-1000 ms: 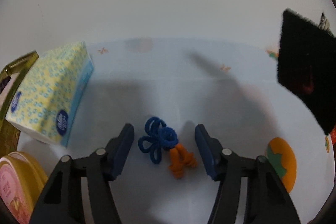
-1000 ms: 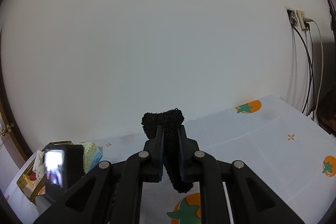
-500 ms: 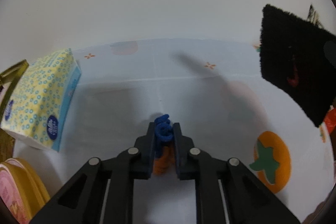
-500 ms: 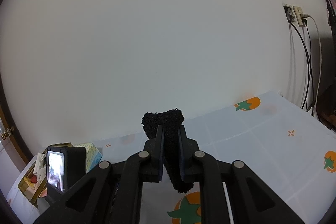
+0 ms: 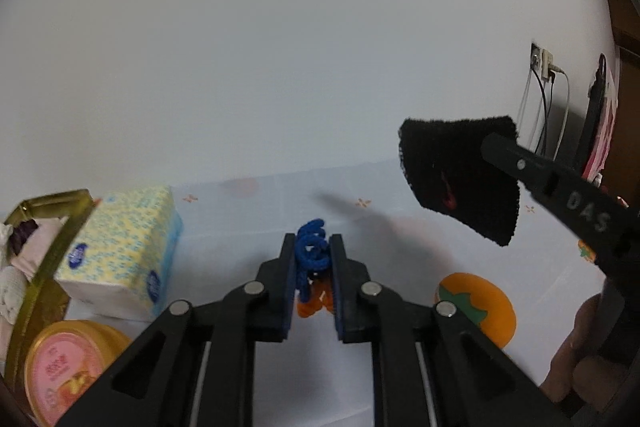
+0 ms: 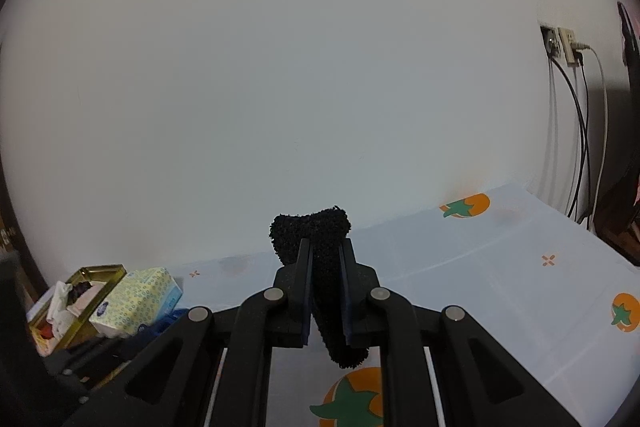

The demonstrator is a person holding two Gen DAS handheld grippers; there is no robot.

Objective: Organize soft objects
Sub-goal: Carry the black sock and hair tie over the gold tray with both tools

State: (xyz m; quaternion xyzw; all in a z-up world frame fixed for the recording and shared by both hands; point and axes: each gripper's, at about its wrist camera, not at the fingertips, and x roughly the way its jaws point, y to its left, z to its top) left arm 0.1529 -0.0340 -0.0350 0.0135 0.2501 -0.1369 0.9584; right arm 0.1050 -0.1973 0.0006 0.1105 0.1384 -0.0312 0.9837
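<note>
Left wrist view: you see one tablecloth [image 5: 400, 187] printed with orange fruit motifs, two of them in this view. One gold tin [image 5: 52, 227] holding soft items sits at the far left, one tissue pack [image 5: 120, 247] just beside it, and one pink-lidded tub [image 5: 60, 367] nearer you. Your right gripper [image 6: 325, 291] is clamped on one black fuzzy cloth [image 5: 460, 183], held above the cloth-covered table. Your left gripper [image 5: 313, 275] is clamped on two coiled hair ties, one blue hair tie [image 5: 312, 247] above one orange hair tie [image 5: 312, 303], between its pads.
</note>
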